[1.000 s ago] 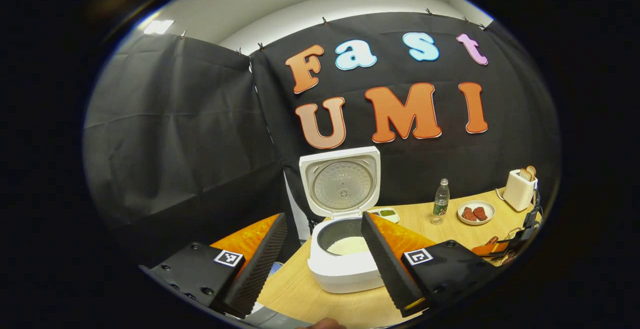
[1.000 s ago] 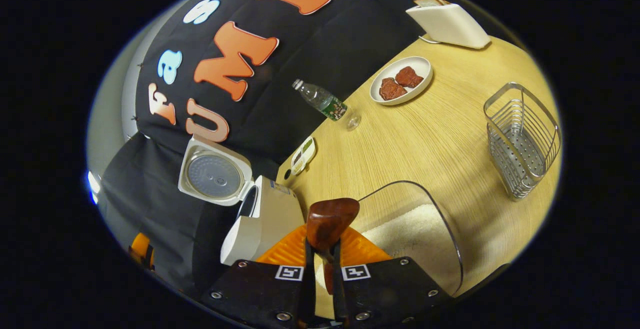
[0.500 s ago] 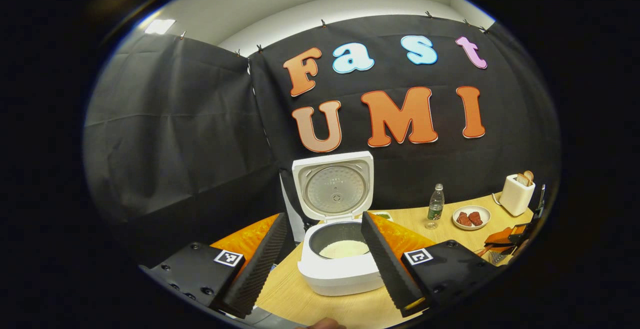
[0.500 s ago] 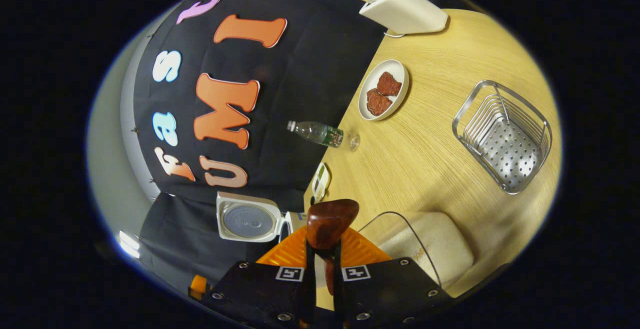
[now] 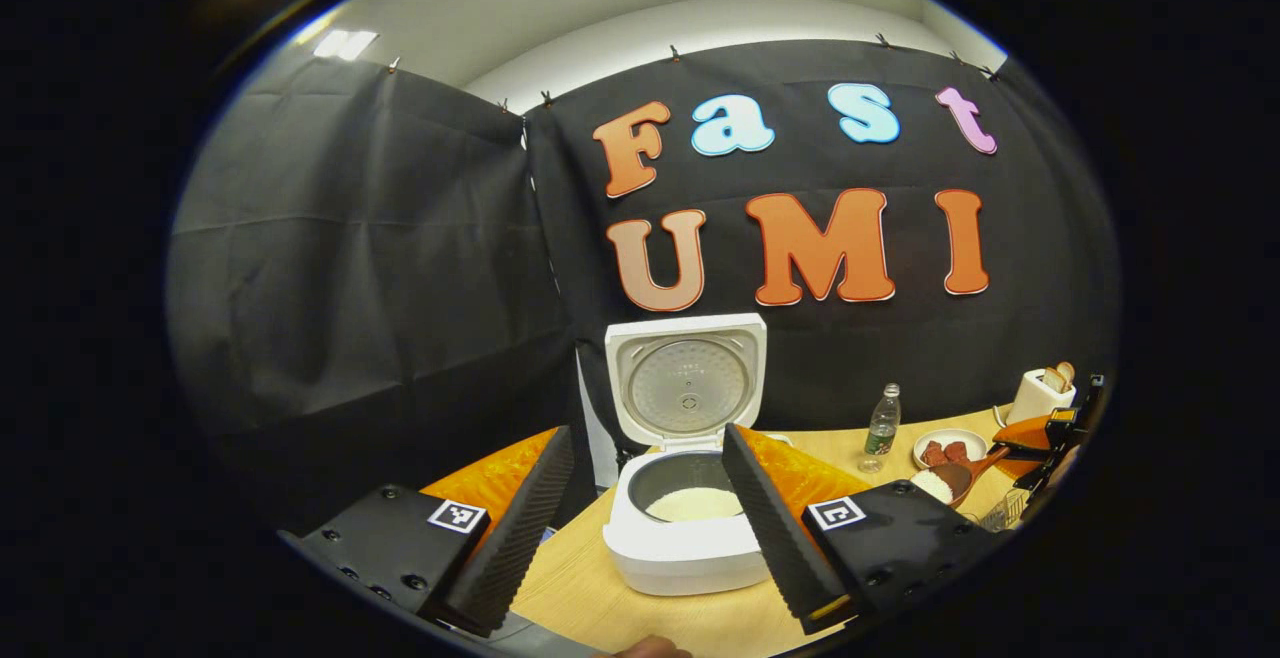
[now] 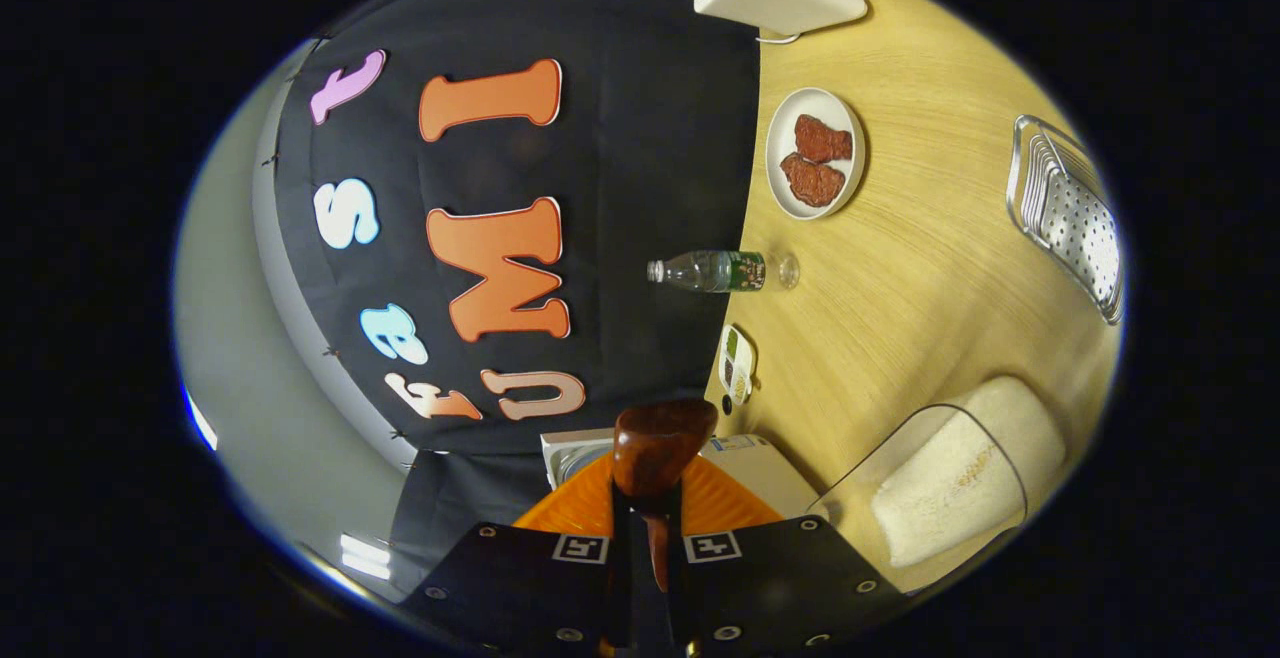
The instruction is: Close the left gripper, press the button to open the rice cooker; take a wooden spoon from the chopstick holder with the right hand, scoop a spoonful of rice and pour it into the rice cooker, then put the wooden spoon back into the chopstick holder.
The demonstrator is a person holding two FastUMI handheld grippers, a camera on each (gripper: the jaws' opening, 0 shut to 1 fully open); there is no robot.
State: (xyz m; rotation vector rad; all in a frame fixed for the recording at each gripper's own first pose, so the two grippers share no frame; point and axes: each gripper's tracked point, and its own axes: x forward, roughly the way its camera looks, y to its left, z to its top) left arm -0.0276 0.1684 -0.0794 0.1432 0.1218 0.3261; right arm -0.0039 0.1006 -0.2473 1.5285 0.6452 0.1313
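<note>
R gripper (image 6: 648,528) clenched on wooden spoon (image 6: 655,448) (rice in bowl); L gripper (image 5: 640,528) fingers spread wide, holding nothing.

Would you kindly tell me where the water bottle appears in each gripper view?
Left gripper view: water bottle stands lower right, on the table, right of the open rice cooker.
Right gripper view: water bottle at centre, appearing sideways, at the table's back edge.
Shared landmark: plate of meat beside it.
</note>
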